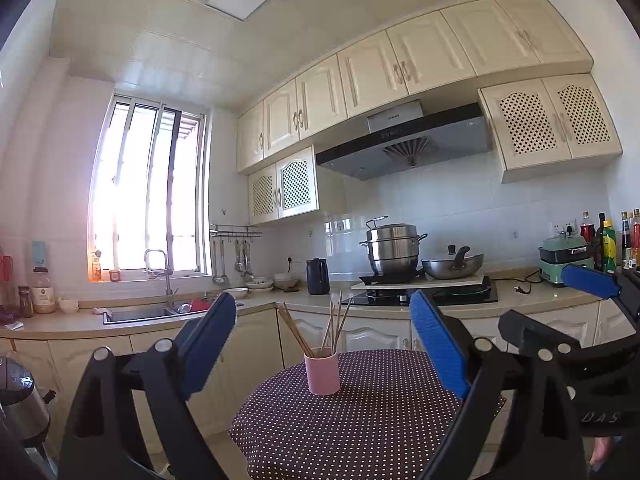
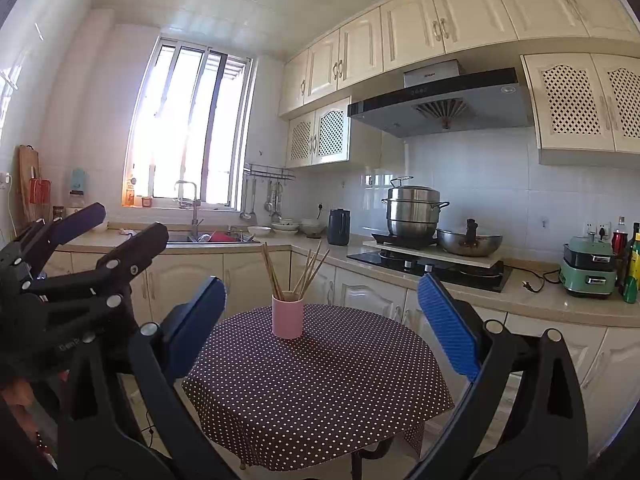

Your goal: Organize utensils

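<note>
A pink cup [image 1: 322, 372] [image 2: 287, 318] stands upright on a round table with a dark polka-dot cloth [image 1: 360, 432] [image 2: 320, 392]. Several wooden chopsticks [image 1: 336, 324] [image 2: 308, 272] stick up out of it, fanned apart. My left gripper [image 1: 323, 300] is held level and open in front of the table, with nothing between its blue pads. My right gripper [image 2: 320, 282] is also level and open, and empty. Each gripper shows in the other's view: the right one [image 1: 538, 296] at the right edge, the left one [image 2: 132, 220] at the left edge. The cup lies ahead of both, untouched.
An L-shaped counter [image 1: 280, 300] runs behind the table, with a sink [image 1: 152, 314], a black jug [image 1: 318, 276], a stove [image 1: 424, 296] bearing a steel pot and a wok, a green appliance [image 1: 564, 260] and bottles. A metal kettle [image 1: 20, 400] stands at lower left.
</note>
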`<state>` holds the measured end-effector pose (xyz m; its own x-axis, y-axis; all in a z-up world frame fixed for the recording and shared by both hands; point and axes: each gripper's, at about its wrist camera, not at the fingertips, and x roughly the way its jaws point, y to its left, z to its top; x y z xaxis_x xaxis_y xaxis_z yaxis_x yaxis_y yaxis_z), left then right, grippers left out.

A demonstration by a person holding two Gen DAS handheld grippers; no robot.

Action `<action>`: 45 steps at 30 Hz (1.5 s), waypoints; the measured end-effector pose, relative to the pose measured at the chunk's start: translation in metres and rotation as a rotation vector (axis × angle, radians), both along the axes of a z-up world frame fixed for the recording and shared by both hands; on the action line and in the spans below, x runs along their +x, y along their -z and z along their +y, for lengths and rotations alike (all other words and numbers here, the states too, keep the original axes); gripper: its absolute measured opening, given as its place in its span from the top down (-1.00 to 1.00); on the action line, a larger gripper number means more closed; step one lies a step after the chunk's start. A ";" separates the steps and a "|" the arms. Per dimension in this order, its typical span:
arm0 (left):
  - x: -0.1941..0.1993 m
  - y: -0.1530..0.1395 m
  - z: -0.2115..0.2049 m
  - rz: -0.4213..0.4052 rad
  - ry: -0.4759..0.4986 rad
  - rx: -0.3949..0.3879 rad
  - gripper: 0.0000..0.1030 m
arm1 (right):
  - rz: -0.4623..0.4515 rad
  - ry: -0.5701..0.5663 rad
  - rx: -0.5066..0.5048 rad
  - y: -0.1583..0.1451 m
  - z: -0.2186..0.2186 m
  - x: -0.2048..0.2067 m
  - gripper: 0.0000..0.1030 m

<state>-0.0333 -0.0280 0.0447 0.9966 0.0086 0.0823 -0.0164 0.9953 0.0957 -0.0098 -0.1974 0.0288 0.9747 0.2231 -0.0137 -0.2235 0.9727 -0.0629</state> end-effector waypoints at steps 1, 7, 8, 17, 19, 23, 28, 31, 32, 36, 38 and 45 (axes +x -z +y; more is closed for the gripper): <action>0.000 0.000 0.000 0.000 0.000 0.000 -0.69 | 0.000 0.001 0.000 0.000 0.001 0.000 -0.85; 0.000 0.000 0.001 0.001 -0.005 0.003 -0.69 | 0.003 0.000 0.000 0.000 0.000 0.000 -0.85; 0.000 0.000 0.001 -0.001 -0.007 0.004 -0.69 | 0.002 0.000 0.000 0.001 0.000 0.000 -0.85; 0.000 0.000 0.000 0.002 -0.010 0.001 -0.69 | 0.004 -0.001 0.000 0.001 0.000 0.001 -0.85; 0.000 0.001 0.000 0.002 -0.009 0.000 -0.69 | 0.004 -0.001 -0.001 0.001 -0.001 0.001 -0.85; 0.000 0.001 0.000 0.002 -0.010 -0.001 -0.69 | 0.003 0.000 -0.003 0.001 -0.001 0.001 -0.85; 0.001 0.001 -0.001 0.005 -0.009 0.001 -0.69 | 0.006 0.000 -0.004 0.000 -0.001 0.002 -0.85; 0.001 0.001 -0.002 0.007 -0.009 -0.001 -0.69 | 0.006 0.000 -0.005 0.000 -0.001 0.002 -0.85; 0.001 0.001 -0.002 0.008 -0.009 -0.002 -0.69 | 0.006 0.000 -0.005 0.001 -0.001 0.002 -0.84; 0.001 0.002 -0.004 0.011 -0.010 -0.003 -0.69 | 0.009 -0.001 -0.005 0.002 -0.002 0.002 -0.85; 0.002 0.002 -0.004 0.013 -0.012 -0.002 -0.69 | 0.012 -0.001 -0.005 0.003 -0.003 0.004 -0.84; 0.004 0.004 -0.007 0.021 -0.014 -0.001 -0.69 | 0.019 -0.003 -0.007 0.005 -0.003 0.006 -0.85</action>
<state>-0.0292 -0.0354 0.0409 0.9979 0.0227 0.0613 -0.0285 0.9951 0.0949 -0.0040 -0.2007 0.0235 0.9736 0.2258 -0.0343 -0.2276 0.9715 -0.0656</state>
